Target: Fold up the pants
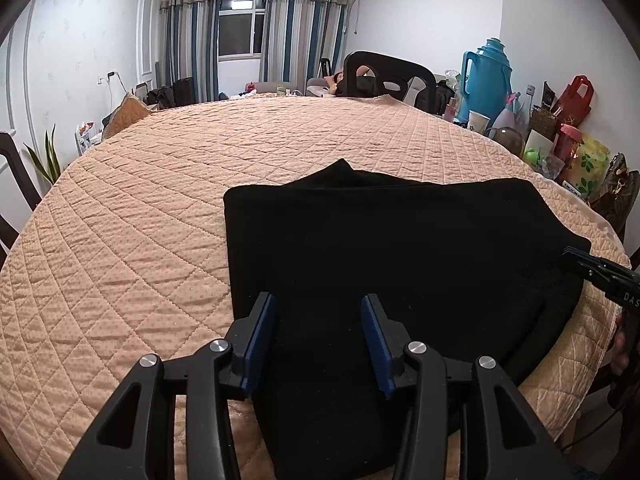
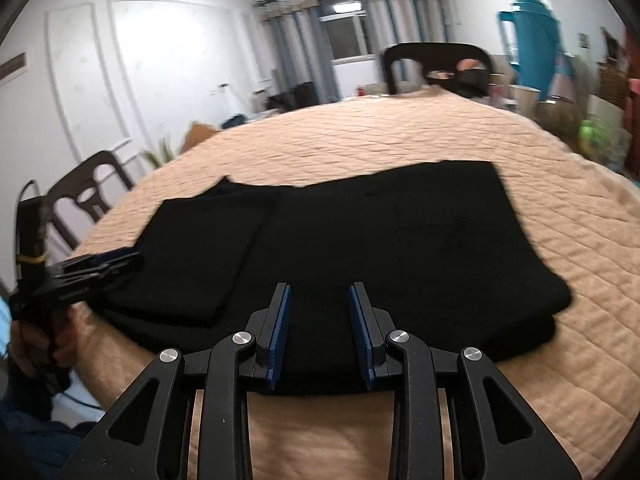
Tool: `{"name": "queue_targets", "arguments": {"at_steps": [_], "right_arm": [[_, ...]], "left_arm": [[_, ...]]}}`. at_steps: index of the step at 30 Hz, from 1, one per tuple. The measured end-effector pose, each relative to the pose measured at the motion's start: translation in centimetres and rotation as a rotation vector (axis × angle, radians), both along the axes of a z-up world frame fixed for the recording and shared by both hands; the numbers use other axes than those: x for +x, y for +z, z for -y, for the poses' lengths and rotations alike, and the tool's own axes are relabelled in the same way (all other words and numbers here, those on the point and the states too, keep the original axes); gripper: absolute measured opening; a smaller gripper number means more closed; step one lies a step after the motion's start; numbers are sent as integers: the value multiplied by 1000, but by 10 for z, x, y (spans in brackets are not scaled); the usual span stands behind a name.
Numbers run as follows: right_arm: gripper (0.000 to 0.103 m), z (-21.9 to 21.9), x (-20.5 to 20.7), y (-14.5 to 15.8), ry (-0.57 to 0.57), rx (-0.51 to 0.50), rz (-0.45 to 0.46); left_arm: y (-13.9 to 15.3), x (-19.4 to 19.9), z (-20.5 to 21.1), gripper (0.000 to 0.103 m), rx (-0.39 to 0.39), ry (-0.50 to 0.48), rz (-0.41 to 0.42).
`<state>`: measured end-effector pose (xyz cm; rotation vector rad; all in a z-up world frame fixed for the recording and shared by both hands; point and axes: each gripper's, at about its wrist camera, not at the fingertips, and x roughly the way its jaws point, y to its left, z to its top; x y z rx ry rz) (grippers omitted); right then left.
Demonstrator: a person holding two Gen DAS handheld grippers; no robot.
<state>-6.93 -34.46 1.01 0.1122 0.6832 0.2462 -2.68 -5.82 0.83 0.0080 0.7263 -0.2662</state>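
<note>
The left gripper [image 1: 320, 316] is hanging close over the near edge of the black pants [image 1: 380, 248]. Its two blue fingers are standing wide apart with nothing between them. The right gripper [image 2: 320, 304] is also sitting just above the near side of the pants [image 2: 340, 240], and its fingers are spread apart too, holding nothing. In the left wrist view, the right gripper [image 1: 600, 270] is showing at the right edge, with its tip by the corner of the cloth. In the right wrist view, the left gripper [image 2: 100, 264] is poking in from the left, by the other end of the pants.

The pants are lying flat and folded into a thick dark block on the near part of the surface [image 1: 160, 200], which is wearing a tan quilted cover. One folded layer is resting on top at the left end.

Farther back, a dark chair [image 1: 384, 76] is standing at the far side of the surface. A tall blue jug [image 1: 486, 80] is standing off to the right among bags and cups. Striped curtains [image 1: 304, 28] are hanging by the window at the back wall.
</note>
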Motion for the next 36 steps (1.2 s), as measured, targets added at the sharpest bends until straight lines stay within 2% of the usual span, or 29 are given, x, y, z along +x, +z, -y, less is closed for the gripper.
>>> {"name": "queue_targets", "arguments": {"at_steps": [3, 8, 11, 13, 14, 18, 24, 31, 36], "right_arm": [[31, 20, -4, -2, -61, 6, -24], [31, 55, -18, 3, -104, 159, -48], [31, 64, -25, 8, -145, 163, -52], [45, 70, -28, 9, -191, 161, -70], [46, 74, -29, 8, -209, 170, -80], [47, 92, -27, -7, -261, 294, -151], [53, 105, -16, -13, -283, 468, -133], [54, 103, -11, -9, -313, 525, -95], [55, 94, 0, -9, -304, 466, -96]], "left_arm": [[0, 0, 0, 48, 0, 0, 0], [0, -2, 0, 49, 2, 7, 3], [0, -8, -2, 51, -7, 13, 8], [-1, -12, -3, 52, -14, 6, 11], [-1, -14, -4, 52, -15, 5, 13], [-1, -15, -5, 52, -22, 0, 16], [-2, -15, -2, 56, -1, -6, 21], [-2, -15, -4, 56, -11, -9, 19], [-1, -13, -5, 56, -12, -4, 8]]}}
